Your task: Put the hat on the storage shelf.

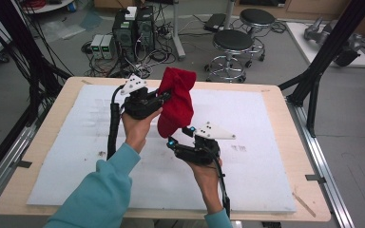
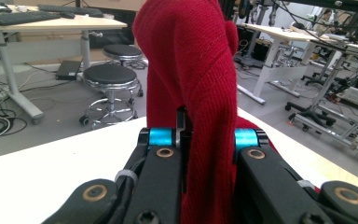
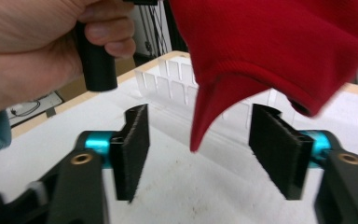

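Because the left gripper is clamped on the red knit cloth and lifts it clear of the white mat, the lower edge hangs free for a second grip. Further right, the right gripper stands with jaws apart around the cloth's dangling corner, pads not touching it. The cloth's folds hide what kind of garment it is.

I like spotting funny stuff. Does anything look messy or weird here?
Nothing is broken or spilled. The red cloth hangs bunched and crooked from the left tool, one corner dangling between the open jaws of the right tool. The white mat has small dark smudges.
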`<action>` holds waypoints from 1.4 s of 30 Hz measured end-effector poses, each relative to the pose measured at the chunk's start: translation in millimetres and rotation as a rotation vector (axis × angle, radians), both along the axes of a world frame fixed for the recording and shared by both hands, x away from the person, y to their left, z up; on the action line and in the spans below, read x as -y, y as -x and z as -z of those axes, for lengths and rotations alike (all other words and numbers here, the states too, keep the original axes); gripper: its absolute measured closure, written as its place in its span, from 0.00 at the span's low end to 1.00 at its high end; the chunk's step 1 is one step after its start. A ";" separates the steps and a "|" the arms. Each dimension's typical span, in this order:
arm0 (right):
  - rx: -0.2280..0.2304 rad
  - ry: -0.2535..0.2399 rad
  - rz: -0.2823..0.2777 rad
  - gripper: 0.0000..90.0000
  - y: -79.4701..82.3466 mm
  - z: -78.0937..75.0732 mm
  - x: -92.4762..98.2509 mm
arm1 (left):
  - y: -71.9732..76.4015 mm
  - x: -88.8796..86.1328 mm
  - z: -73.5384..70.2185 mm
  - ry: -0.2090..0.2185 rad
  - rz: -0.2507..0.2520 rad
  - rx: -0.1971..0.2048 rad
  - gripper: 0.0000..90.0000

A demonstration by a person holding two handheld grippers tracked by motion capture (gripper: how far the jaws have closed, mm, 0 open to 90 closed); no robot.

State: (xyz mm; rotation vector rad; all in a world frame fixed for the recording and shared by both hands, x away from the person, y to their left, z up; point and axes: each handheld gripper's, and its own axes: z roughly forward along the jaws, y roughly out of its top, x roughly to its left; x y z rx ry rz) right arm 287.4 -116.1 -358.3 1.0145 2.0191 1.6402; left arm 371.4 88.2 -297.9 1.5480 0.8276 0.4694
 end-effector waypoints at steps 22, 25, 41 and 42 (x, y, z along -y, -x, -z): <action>0.000 -0.019 0.040 0.92 -5.7 1.2 -1.4 | 9.1 7.0 1.8 0.003 0.032 -0.001 0.95; -0.003 -0.011 0.035 0.93 -5.5 1.2 -1.6 | 8.8 4.3 3.6 0.001 0.034 -0.004 0.95; 0.025 0.008 0.042 0.94 -2.0 -2.5 -1.4 | 0.7 -7.5 6.6 0.065 0.138 -0.060 0.40; 0.029 0.011 0.043 0.94 -1.9 -2.7 -1.1 | 0.0 -8.2 6.9 0.070 0.142 -0.055 0.29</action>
